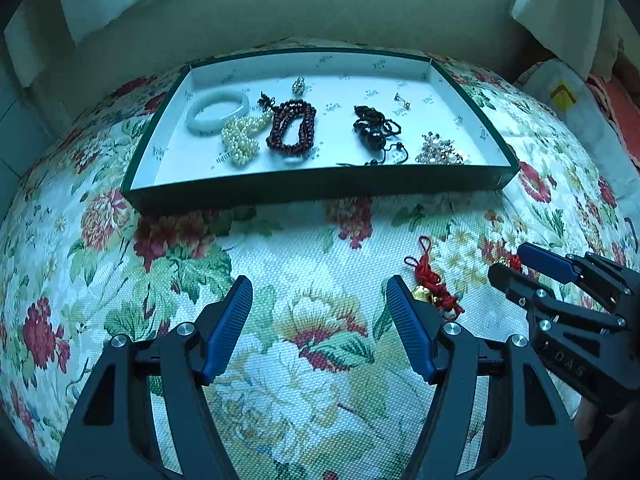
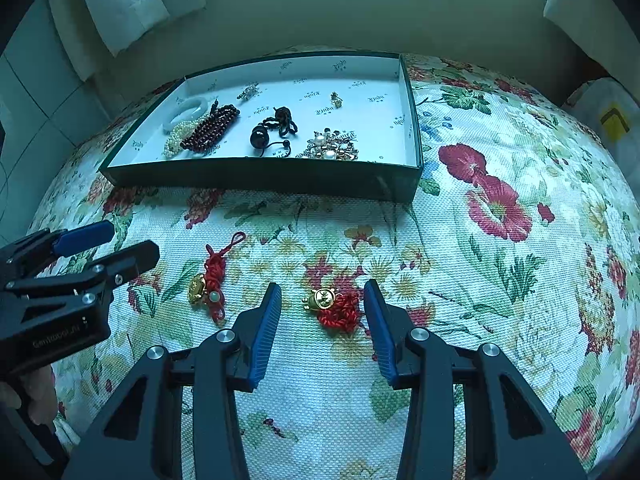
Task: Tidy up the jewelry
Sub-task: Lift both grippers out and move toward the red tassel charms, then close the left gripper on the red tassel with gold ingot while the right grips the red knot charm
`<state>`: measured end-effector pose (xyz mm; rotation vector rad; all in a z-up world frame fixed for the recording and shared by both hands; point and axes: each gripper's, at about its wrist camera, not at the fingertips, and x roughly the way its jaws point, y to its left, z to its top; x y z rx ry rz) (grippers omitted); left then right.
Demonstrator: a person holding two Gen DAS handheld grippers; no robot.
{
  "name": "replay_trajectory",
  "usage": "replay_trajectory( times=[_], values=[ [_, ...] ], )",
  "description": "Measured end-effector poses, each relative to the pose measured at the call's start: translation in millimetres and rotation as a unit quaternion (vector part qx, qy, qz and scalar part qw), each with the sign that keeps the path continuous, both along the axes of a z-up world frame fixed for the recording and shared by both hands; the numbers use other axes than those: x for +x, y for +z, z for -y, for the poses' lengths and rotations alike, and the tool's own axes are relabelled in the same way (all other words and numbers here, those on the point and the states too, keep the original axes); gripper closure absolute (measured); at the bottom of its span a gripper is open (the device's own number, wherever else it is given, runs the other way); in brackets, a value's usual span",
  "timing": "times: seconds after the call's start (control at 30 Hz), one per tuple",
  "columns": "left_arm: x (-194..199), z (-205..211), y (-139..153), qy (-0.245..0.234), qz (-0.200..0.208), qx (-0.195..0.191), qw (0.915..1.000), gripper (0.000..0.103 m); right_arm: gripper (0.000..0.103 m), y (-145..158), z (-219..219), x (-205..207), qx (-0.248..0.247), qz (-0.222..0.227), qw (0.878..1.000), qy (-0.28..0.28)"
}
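Two red knotted cords with gold charms lie on the floral cloth in front of a green tray [image 2: 260, 178]. One gold charm on a red cord [image 2: 325, 300] sits between the fingertips of my right gripper [image 2: 322, 286]; the jaws are open and the pads stand apart from it. The other red cord pendant [image 2: 212, 280] lies to its left, and in the left wrist view the pendant [image 1: 434, 282] sits just outside the right finger of my left gripper [image 1: 318, 286]. That gripper is open wide over bare cloth. The tray [image 1: 320, 188] holds a jade bangle [image 1: 218, 110], pearls [image 1: 240, 138], dark red beads [image 1: 292, 128], black beads [image 1: 374, 126] and a brooch [image 1: 438, 150].
The floral cloth [image 2: 500, 208] covers a rounded surface that drops away on all sides. A pale sofa back with white cushions [image 2: 132, 0] stands behind the tray. A plastic bag [image 1: 568, 96] lies at the far right. A hand [image 2: 36, 396] holds the left gripper.
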<state>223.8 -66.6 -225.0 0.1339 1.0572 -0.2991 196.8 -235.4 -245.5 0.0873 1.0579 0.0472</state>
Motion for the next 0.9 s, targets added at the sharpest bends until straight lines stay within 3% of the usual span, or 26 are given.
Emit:
replay_trajectory(
  times=[0.27,0.9],
  values=[
    [-2.8,4.0,3.5,-0.006,0.003,-0.003,1.0000,0.034,0.077,-2.4,1.5,-3.2,0.001,-0.005,1.000,0.001],
    [-13.0,52.4,-2.8,-0.057,-0.004,-0.011,0.9983,0.035,0.078,6.7,31.4,-32.1,0.003,-0.002,0.999,-0.033]
  ],
)
